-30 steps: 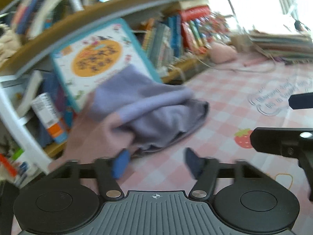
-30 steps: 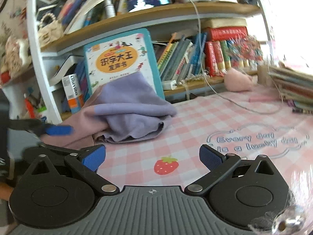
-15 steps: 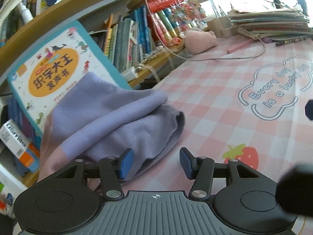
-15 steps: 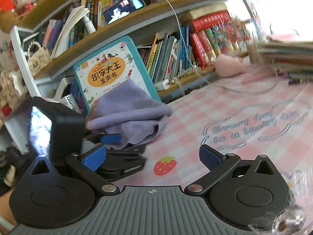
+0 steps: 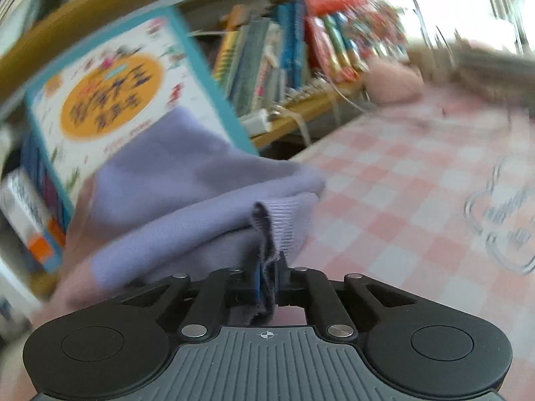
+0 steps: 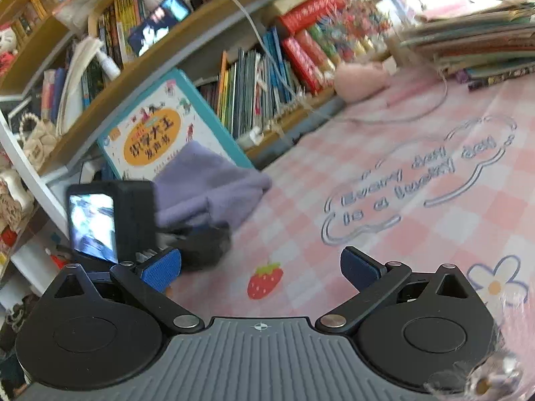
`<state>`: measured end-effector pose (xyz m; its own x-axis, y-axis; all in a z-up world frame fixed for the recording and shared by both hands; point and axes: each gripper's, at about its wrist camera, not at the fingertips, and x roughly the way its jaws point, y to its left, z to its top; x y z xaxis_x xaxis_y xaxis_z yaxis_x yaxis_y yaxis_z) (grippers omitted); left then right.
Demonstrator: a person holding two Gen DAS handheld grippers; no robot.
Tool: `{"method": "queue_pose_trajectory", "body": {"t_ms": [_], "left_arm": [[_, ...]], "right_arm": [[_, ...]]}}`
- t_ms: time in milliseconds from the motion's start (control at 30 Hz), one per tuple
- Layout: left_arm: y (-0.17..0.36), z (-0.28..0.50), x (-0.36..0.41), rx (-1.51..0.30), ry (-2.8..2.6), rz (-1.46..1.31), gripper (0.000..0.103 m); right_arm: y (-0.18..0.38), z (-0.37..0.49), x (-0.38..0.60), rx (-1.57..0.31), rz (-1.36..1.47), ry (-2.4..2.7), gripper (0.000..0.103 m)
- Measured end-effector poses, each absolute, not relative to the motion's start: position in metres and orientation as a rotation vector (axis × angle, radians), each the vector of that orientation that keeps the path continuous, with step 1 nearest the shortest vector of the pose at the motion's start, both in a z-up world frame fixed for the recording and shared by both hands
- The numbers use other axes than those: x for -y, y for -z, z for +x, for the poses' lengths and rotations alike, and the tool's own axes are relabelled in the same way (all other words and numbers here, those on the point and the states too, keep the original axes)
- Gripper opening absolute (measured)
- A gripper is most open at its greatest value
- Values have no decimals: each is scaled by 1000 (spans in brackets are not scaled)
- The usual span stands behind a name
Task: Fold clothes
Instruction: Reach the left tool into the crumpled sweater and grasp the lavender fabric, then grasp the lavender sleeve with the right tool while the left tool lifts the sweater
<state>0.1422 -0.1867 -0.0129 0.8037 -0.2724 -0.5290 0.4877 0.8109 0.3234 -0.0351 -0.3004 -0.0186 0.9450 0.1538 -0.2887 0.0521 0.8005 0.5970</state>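
The left gripper (image 5: 266, 280) is clamped on the ribbed hem of the purple garment (image 5: 187, 197), which sits bunched mid-left on the pink checked cloth (image 5: 401, 200). A big teal book (image 5: 117, 100) leans right behind it, touching it. The right gripper (image 6: 260, 267) hangs spread wide over a strawberry print (image 6: 264, 280), nothing in it. Bookshelf (image 6: 207, 33) fills the upper frame.

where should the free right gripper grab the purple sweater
Probably the folded corner of the purple sweater nearest the right gripper, coming in low from the bare tablecloth side. That edge lies free, while the left gripper pinches the ribbed hem.
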Motion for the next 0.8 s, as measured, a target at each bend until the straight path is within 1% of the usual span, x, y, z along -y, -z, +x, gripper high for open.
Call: {"method": "queue_pose_trajectory", "body": {"t_ms": [133,267,367,567,700,800], "left_arm": [[-13,123,140,-480,435,325,4],[-33,68,96,-428,445,299,4],[-50,19,65,-383,459,279,4],[-91,-55,23,-265,537,125,4],[-105,-76,-4,-209,579,-44,4],[-105,-83,-22,-212,611,-110,4]], "right_arm": [[21,-32,299,-363,663,-120,103],[24,-28,298,-392,683,-184,103],[28,-21,300,-427,774,-291,103],[21,-5,299,-525,931,-427,103],[20,8,309,-616,1092,-495,103],[21,19,321,-654,1179,-479,103]]}}
